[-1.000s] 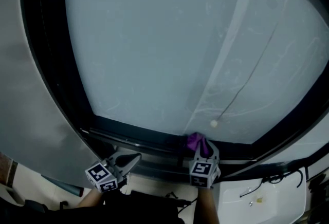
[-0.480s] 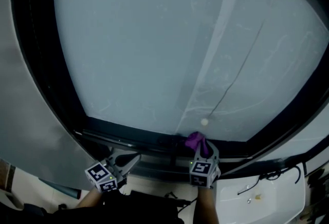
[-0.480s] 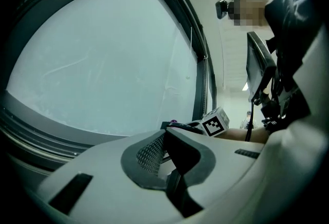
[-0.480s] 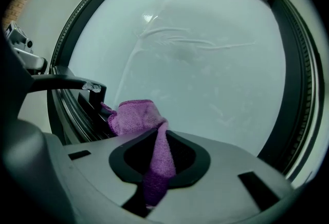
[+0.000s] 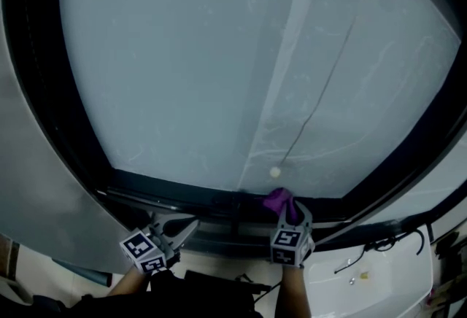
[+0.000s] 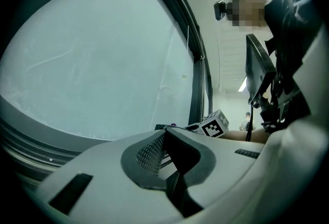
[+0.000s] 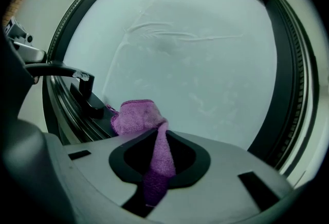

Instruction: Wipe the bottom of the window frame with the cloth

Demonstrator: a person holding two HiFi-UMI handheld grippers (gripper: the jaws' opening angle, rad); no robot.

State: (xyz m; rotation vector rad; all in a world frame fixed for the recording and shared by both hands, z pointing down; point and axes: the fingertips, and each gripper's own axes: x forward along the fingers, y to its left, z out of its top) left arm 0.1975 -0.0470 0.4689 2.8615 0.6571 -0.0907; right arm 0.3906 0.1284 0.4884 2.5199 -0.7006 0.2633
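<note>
A purple cloth is bunched against the black bottom rail of the window frame, just under the frosted pane. My right gripper is shut on it. In the right gripper view the cloth runs down between the jaws, and its bunched end rests beside the frame's rail. My left gripper hovers left of the right one, below the rail, and touches nothing. In its own view my left gripper is shut and empty.
A white cord with a small bead hangs down the pane just above the cloth. A black latch handle juts from the rail to the left of the cloth. White equipment with cables sits at the lower right. A person stands behind.
The window and the cord bead have slid left in the head view. The cloth, earlier left of the bead, now lies directly under it. Both grippers stay shut.
</note>
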